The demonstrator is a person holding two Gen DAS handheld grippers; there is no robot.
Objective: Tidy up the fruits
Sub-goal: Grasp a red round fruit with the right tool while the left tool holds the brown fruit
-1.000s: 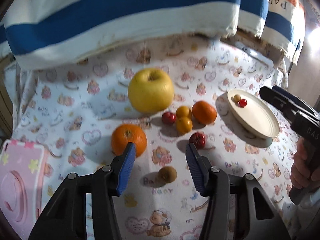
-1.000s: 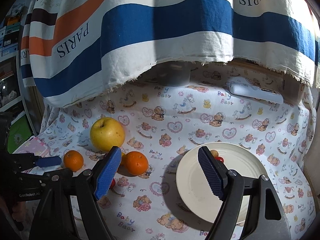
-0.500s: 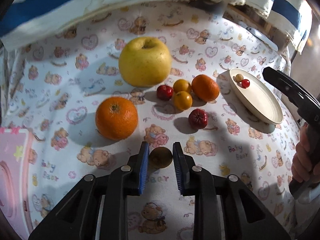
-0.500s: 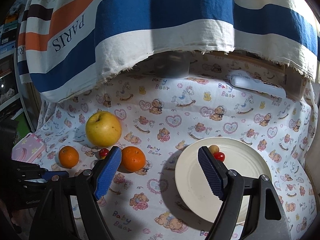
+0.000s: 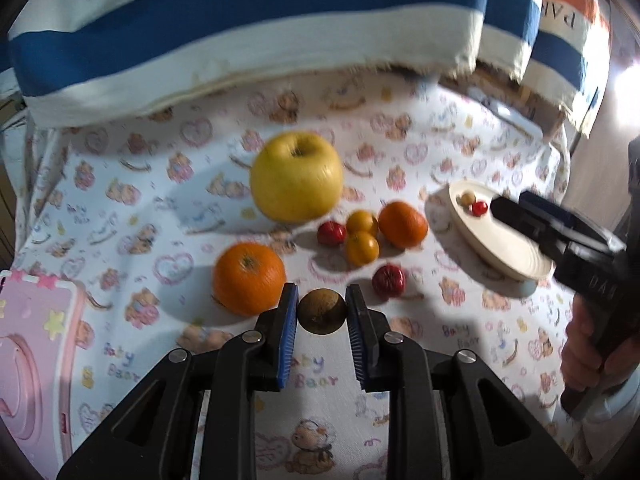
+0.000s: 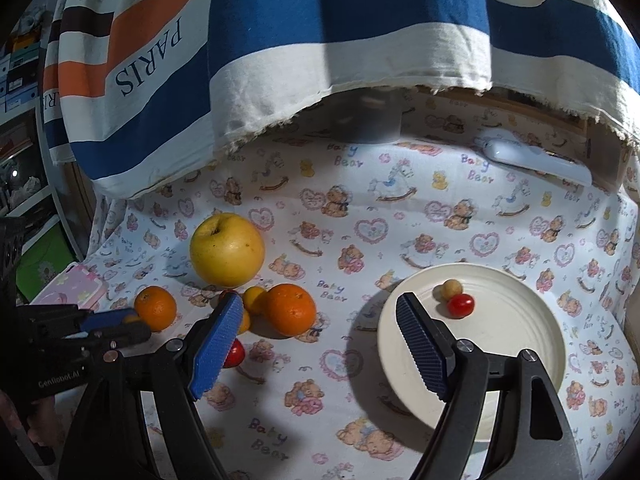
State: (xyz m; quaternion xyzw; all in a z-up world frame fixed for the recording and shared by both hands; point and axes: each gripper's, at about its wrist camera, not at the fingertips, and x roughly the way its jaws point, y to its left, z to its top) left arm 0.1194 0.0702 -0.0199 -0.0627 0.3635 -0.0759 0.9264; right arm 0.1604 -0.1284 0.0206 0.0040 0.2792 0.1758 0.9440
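the left gripper (image 5: 322, 312) was clamped on a small round brown fruit (image 5: 322, 311), its blue ribbed pads pressed against the fruit's two sides, the fruit raised off the cloth as far as the left wrist view showed. the jaws had just been closing, and the fruit sat between them. the right gripper (image 6: 320, 344) stood wide apart with nothing between its blue pads, hovering over the near rim of a shallow cream round plate (image 6: 520, 360).

on that plate lay a small tan round fruit (image 6: 452, 289) and a small red cherry tomato (image 6: 461, 305), touching each other near the far side. the plate rested on a white cloth printed with bears and hearts (image 6: 360, 220).

a large yellow apple (image 5: 296, 176) stood on the cloth beyond the held fruit. just left of the left gripper's tip lay a big orange (image 5: 249, 278), close beside the left pad. right of the apple a cluster lay together: a small red fruit (image 5: 331, 233), two small yellow-orange fruits (image 5: 362, 222), and a second orange (image 5: 403, 224). a dark red small fruit (image 5: 389, 280) lay apart from these, just right of the left gripper's tip.

a pink plastic case with stars (image 5: 28, 340) sat at the cloth's left edge. a striped blue, white and orange fabric lettered "paris" (image 6: 280, 40) hung over the back. a person's hand (image 5: 588, 344) gripped the right gripper's handle.
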